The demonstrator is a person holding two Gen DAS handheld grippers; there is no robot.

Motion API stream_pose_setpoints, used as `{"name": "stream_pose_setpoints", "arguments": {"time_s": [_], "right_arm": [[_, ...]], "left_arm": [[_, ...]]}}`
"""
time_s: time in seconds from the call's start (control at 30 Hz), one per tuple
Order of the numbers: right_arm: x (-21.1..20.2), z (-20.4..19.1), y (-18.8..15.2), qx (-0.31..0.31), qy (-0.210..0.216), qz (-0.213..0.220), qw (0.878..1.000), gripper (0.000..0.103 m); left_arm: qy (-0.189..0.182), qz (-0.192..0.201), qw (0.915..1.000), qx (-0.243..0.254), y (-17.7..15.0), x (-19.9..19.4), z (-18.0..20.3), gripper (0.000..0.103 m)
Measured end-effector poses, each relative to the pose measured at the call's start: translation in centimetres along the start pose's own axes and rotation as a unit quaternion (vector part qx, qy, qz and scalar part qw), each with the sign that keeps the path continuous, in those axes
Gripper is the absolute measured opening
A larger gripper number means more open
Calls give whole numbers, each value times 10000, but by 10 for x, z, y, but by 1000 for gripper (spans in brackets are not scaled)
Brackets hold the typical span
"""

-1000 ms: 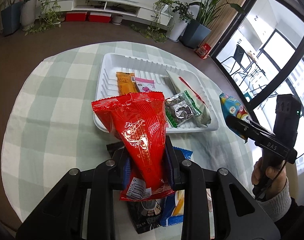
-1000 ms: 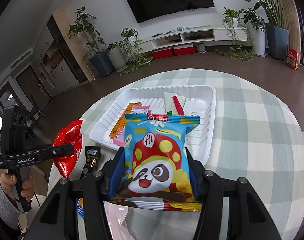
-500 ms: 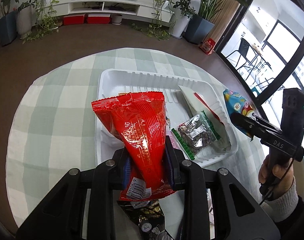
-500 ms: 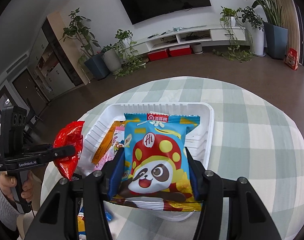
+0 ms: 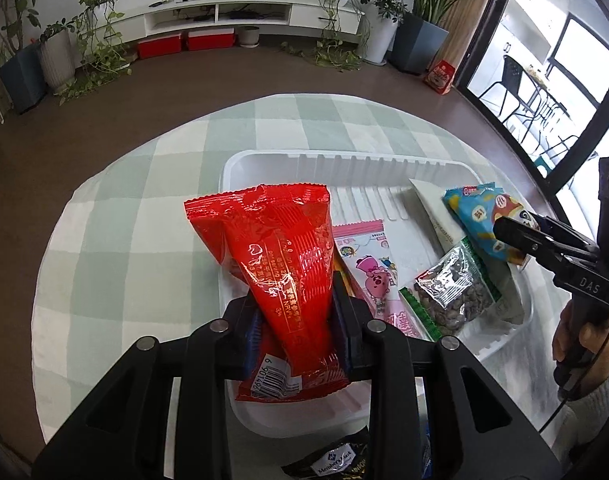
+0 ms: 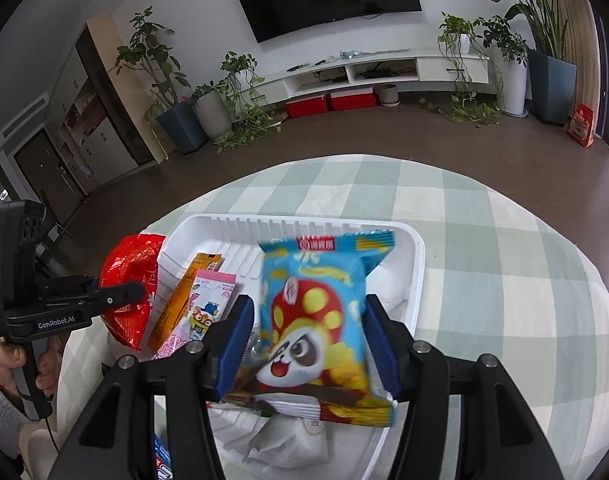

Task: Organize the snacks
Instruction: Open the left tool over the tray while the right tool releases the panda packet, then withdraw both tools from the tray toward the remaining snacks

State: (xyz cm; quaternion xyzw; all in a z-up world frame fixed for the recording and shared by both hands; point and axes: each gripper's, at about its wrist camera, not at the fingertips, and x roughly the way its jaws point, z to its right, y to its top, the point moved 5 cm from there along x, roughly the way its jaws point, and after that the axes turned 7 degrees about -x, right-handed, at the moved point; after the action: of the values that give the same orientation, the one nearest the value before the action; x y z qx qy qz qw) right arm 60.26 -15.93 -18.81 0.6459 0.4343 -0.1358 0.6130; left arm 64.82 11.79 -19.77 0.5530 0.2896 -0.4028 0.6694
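Observation:
My left gripper [image 5: 296,312] is shut on a red snack bag [image 5: 280,264] and holds it over the left part of the white tray [image 5: 344,160]. My right gripper [image 6: 304,336] is over the tray's right part [image 6: 418,264] with a blue panda snack bag [image 6: 316,320] between its fingers. The jaws look slightly spread and the bag is blurred. The tray holds a pink packet [image 5: 368,256], an orange packet [image 6: 184,292], a clear bag of dark nuts [image 5: 452,292] and a white packet [image 5: 428,204].
The tray sits on a round table with a green checked cloth [image 5: 144,220]. A black snack packet [image 5: 336,460] lies near the front edge, and a blue one [image 6: 162,460] beside it. The floor and potted plants lie beyond the table.
Both grippers have moved forward with their bags and now hang over the tray. The right jaws look wider and the blue panda bag has tilted and blurred.

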Motion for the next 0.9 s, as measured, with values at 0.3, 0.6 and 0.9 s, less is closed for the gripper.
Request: {"name": "stream_pose_setpoints", "arguments": {"time_s": [0.3, 0.6, 0.9], "right_arm": [[-13, 4, 3, -63, -186, 222, 9996, 73], [-42, -8, 1, -158, -242, 481, 9984, 73], [-85, -46, -27, -405, -78, 637, 9971, 79]], "left_arm": [[40, 309, 9994, -148, 11, -2, -3, 40], [7, 632, 9978, -204, 9, -39, -1, 40], [-259, 592, 9973, -353, -46, -86, 6, 42]]}}
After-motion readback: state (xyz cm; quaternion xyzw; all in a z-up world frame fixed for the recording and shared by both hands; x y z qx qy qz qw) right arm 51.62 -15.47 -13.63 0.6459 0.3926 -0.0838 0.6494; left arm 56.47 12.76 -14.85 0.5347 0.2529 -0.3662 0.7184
